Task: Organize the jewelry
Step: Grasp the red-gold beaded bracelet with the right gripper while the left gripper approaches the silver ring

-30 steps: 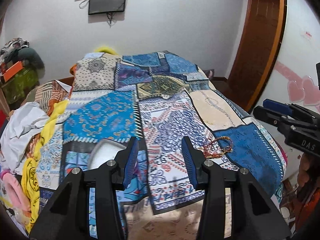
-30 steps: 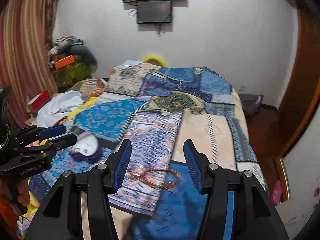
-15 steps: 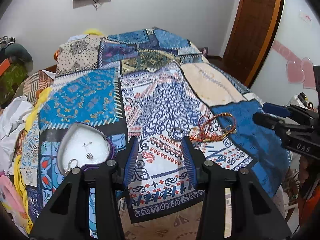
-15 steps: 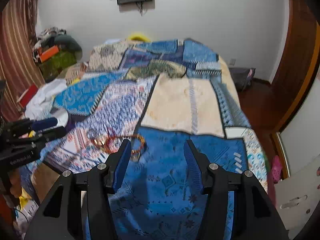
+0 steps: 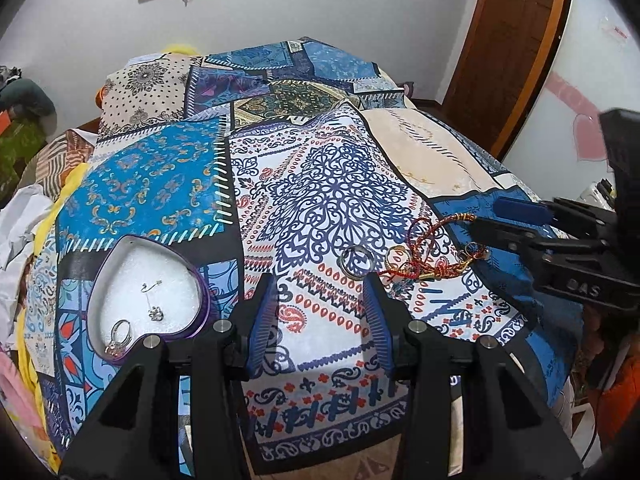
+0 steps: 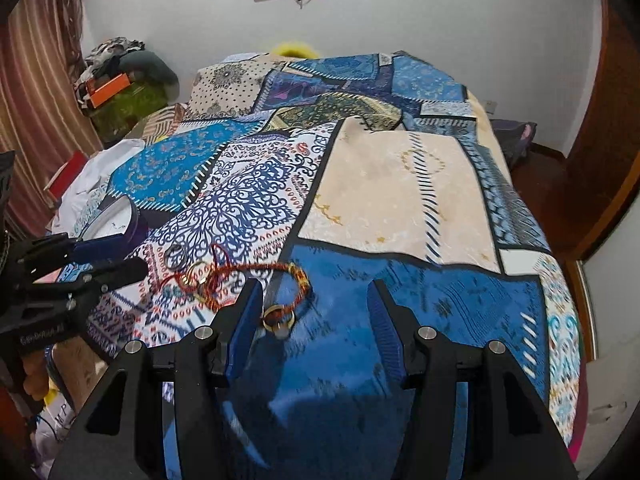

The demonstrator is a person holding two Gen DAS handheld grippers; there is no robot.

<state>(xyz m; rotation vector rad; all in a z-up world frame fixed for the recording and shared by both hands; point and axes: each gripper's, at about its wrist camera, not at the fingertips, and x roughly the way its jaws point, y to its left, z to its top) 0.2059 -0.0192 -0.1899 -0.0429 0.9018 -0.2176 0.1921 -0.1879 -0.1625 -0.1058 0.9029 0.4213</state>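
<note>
Right gripper (image 6: 316, 328) hovering, fingers spread, gold ring (image 6: 279, 317) just inside left finger, red cord bracelet (image 6: 256, 270) ahead-left. Left gripper (image 5: 320, 320) also spread, heart-shaped box (image 5: 150, 288) to its left. Risk: cord tangling, dragging ring.

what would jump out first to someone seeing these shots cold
A loud blue patchwork bedspread fills both views. On it, near the left gripper, sits a heart-shaped purple tin lined in white, holding a silver ring. To its right lies a tangle of red cord and gold rings, near the open right gripper.
</note>
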